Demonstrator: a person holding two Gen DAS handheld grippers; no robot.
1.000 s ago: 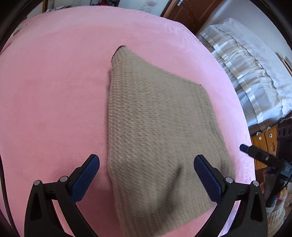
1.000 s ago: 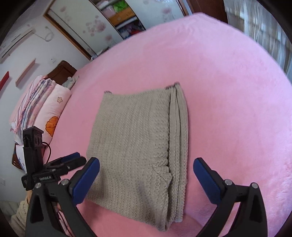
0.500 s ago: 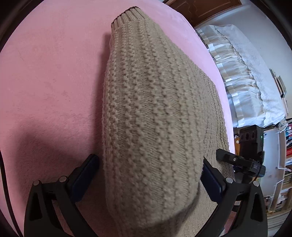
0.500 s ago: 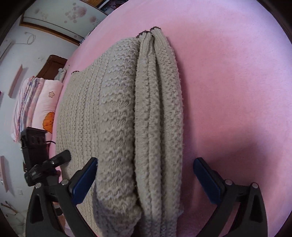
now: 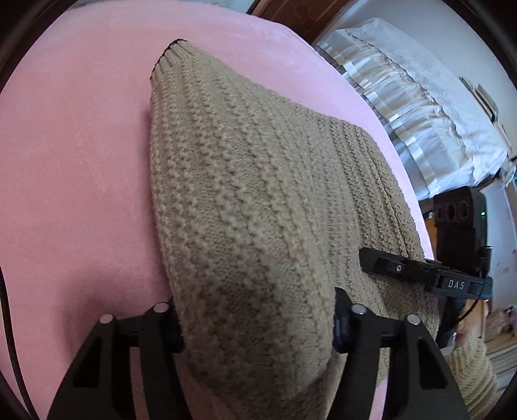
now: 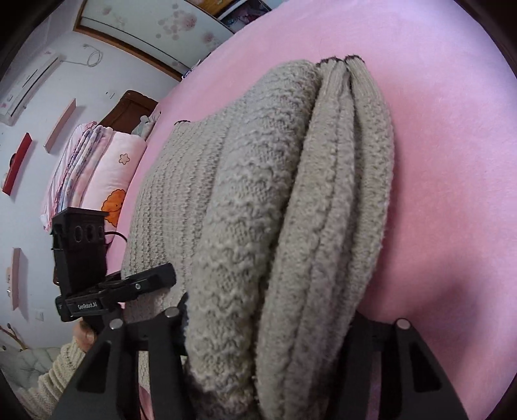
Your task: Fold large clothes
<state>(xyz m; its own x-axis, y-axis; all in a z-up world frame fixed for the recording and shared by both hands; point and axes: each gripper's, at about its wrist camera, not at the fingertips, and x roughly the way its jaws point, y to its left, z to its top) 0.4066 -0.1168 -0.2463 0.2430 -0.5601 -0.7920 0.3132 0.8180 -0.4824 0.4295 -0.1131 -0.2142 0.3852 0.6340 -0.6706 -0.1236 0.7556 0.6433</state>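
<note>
A folded beige knit sweater (image 5: 245, 200) lies on a pink blanket (image 5: 71, 181). My left gripper (image 5: 255, 326) is shut on the near left edge of the sweater, and the knit bulges up between its jaws. My right gripper (image 6: 268, 336) is shut on the near right edge, where several stacked folded layers (image 6: 342, 194) show. The sweater (image 6: 226, 181) fills most of the right wrist view. Each gripper shows in the other's view, the right one (image 5: 420, 274) and the left one (image 6: 106, 290).
The pink blanket (image 6: 452, 161) covers the whole bed. A white bedding pile (image 5: 420, 106) lies beyond the bed's right edge. A folded pink quilt (image 6: 93, 174) and a wardrobe (image 6: 155, 29) stand beyond the left edge.
Both grippers came down from above the sweater to its near edge and closed on it. The knit now bunches between the jaws.
</note>
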